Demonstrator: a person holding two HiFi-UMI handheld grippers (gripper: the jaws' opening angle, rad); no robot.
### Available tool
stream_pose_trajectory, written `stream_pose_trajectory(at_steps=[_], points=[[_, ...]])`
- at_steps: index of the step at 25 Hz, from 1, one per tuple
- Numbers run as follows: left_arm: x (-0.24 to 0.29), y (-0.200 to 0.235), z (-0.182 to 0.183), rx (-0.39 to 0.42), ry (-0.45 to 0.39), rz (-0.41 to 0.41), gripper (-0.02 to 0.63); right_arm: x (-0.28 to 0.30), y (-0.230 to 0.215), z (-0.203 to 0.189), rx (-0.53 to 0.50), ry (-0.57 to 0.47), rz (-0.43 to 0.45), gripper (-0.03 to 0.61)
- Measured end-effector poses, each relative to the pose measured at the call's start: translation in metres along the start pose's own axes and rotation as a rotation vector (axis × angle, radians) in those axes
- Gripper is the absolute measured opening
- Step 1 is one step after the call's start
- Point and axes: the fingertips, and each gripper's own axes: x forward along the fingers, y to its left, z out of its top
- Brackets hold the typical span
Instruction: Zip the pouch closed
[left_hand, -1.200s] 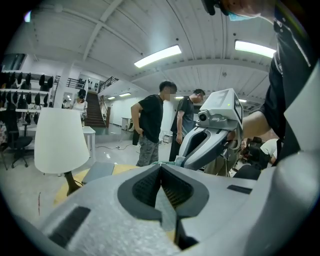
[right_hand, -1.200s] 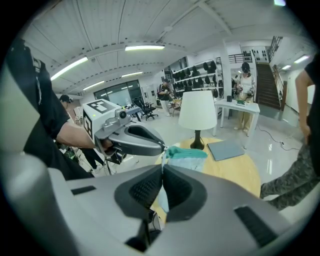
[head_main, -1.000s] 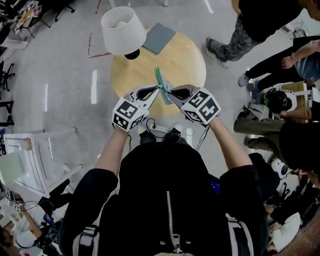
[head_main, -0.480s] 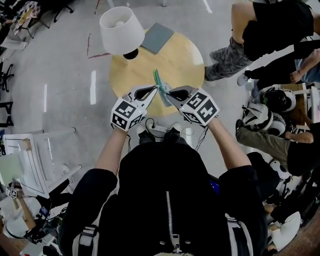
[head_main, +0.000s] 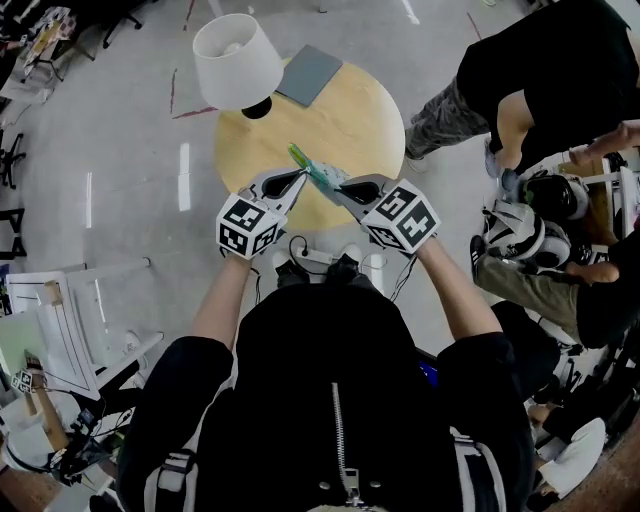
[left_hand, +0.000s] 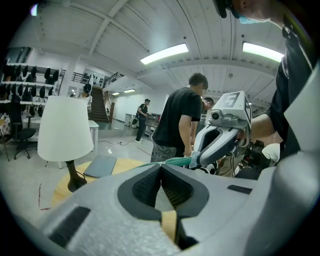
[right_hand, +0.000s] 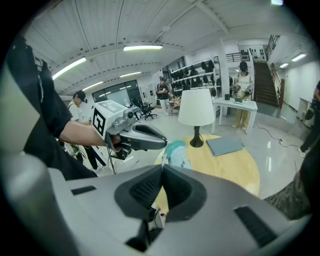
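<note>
A teal pouch (head_main: 313, 171) hangs in the air over the near edge of the round wooden table (head_main: 352, 118), tilted with its far end pointing up and left. My left gripper (head_main: 300, 179) is shut on its near-left edge and my right gripper (head_main: 338, 188) is shut on its near-right edge. In the left gripper view the pouch's thin edge (left_hand: 175, 161) runs from my shut jaws across to the right gripper (left_hand: 200, 161). From the right gripper view the pouch (right_hand: 176, 153) rises just past my shut jaws, with the left gripper (right_hand: 163, 143) at its left. The zip pull is not visible.
A lamp with a white shade (head_main: 238, 60) stands at the table's far left, a flat grey book (head_main: 309, 73) beside it. A person in black (head_main: 545, 70) stands close to the table's right side, others further right. Cables (head_main: 310, 255) lie on the floor below my hands.
The pouch has tipped from nearly upright to leaning up and left. Both grippers have shifted slightly left with it. A person at the right has stepped closer.
</note>
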Motion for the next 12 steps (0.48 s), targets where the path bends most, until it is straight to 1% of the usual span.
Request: stream_pose_trajectory(at_steps=[3,7,12], points=[[0.0,0.002,-0.003,0.013,0.015,0.012,0.005,-0.003,0.0,-0.004,0.002,0.002,-0.002,0.008],[-0.006,0.02,-0.008,-0.028,0.02,0.054,0.006,-0.011,-0.001,-0.011,0.008,0.004,-0.006,0.008],[-0.012,0.029,-0.013,-0.011,0.042,0.052,0.006,-0.015,-0.003,-0.016,0.018,0.005,-0.005,0.008]])
